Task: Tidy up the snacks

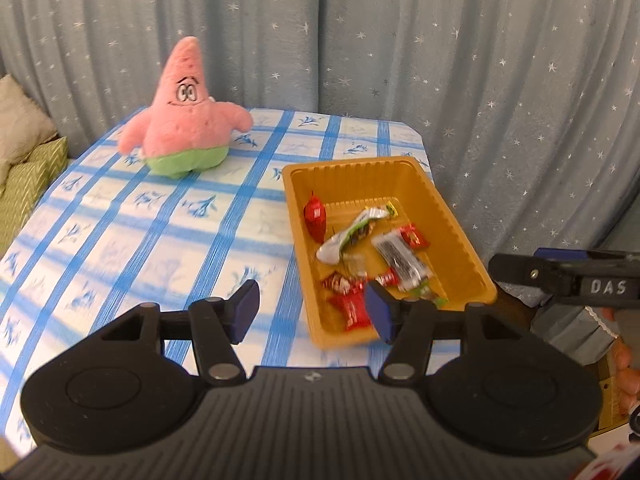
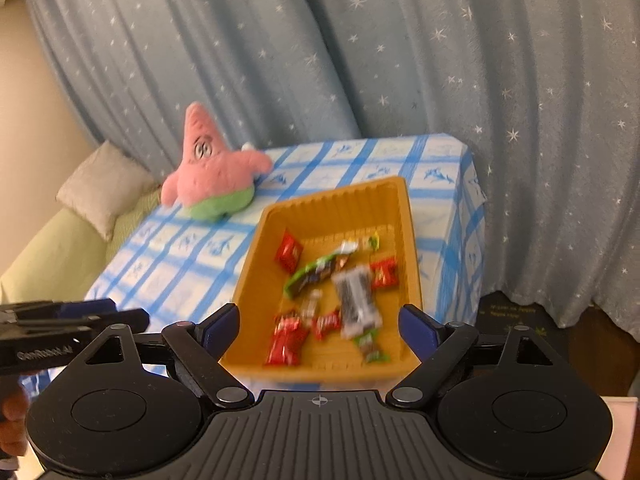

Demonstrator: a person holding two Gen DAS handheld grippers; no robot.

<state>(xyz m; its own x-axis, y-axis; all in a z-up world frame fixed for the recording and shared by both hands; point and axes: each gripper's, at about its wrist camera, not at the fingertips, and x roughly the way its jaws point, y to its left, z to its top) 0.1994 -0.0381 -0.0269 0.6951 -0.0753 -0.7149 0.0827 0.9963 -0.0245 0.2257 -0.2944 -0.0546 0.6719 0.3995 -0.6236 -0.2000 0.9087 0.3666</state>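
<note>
Both the left gripper [image 1: 312, 306] and right gripper [image 2: 320, 326] are spread, empty, above the near end of the snack tray [image 2: 406, 216]; snacks [image 2: 354, 300] lie inside.

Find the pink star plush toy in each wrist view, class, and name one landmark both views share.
Left wrist: pink star plush toy, upper left, on the checked tablecloth.
Right wrist: plush toy, left of centre, at the table's far edge.
Shared landmark: orange tray of snacks.

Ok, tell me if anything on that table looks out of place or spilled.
Nothing is spilled: the snacks lie loose but all inside the yellow tray. The one odd thing is the pink starfish plush toy standing on the checked tablecloth, apart from the tray; it is no snack.
</note>
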